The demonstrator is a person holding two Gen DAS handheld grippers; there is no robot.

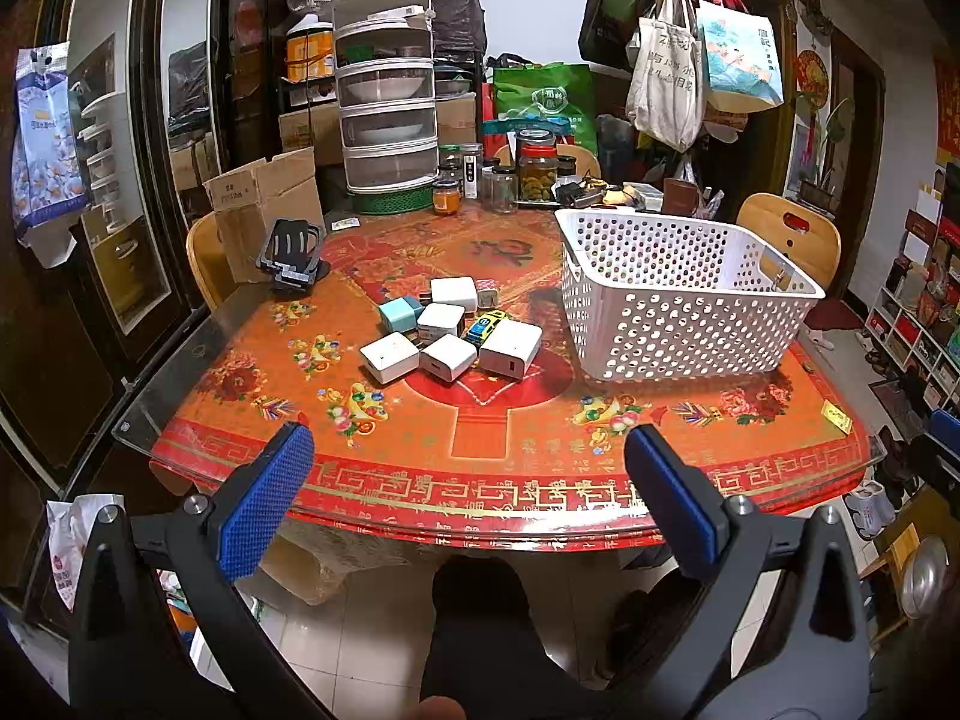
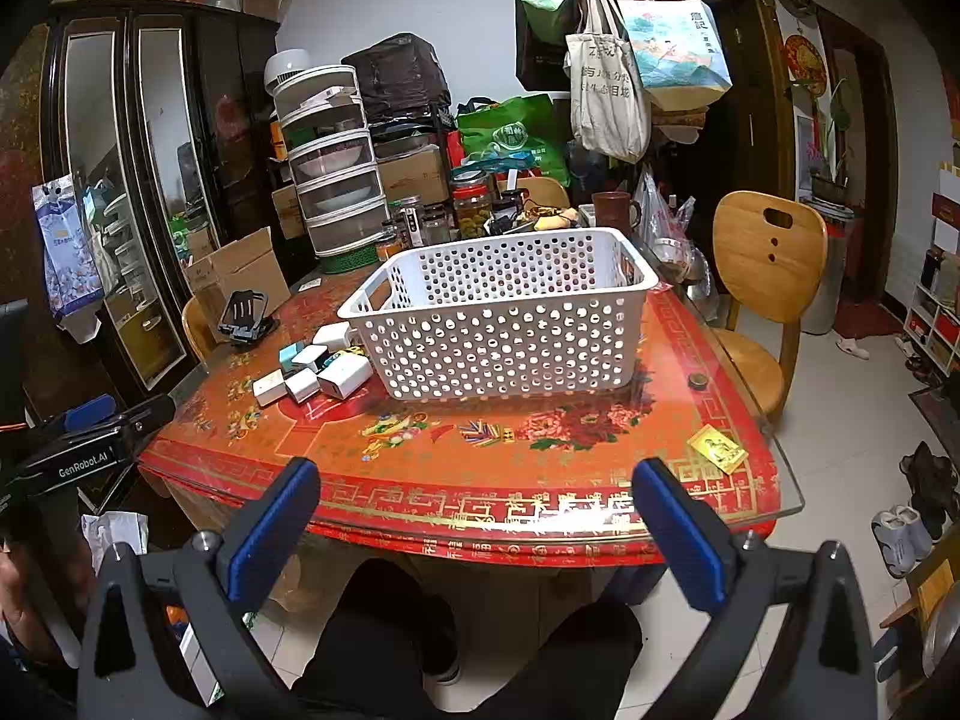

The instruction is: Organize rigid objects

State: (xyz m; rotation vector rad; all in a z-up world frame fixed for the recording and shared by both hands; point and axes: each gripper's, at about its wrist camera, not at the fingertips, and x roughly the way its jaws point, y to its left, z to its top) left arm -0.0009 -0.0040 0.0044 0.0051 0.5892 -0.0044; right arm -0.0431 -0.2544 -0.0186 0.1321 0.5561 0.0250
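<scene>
Start of a sorting task, seen from both wrist cameras. A cluster of small rigid objects lies loose near the middle of the worktop (image 1: 252, 372): several white charger cubes (image 1: 510, 349), one pale-blue charger cube (image 1: 401, 313) and a yellow-and-blue toy car (image 1: 487, 325) wedged among them. Some cubes touch their neighbours; a further small patterned block behind the group is too small to identify with confidence. Just to the right of the pile, close but not touching, stands a white perforated basket (image 1: 678, 324). It appears empty, and its open top faces up, which suits it as the receptacle for the pile — a judgement from the layout, not a thing shown. A black phone stand (image 1: 292, 259) sits apart at the far left; jars and stacked food covers crowd the back edge and seem to play no part.

Left gripper (image 1: 468, 441): held low before the near edge of the worktop, aimed at the cluster; jaws spread wide, blue pads facing each other, holding and touching nothing.

Right gripper (image 2: 475, 480): likewise held short of the near edge, aimed at the basket's long wall; jaws spread wide and empty. In its view the left gripper's body shows at the far left edge.

With both tools well apart from the objects, no item yet reads as sorted — the likely first step is a reach to the nearest cube.
</scene>
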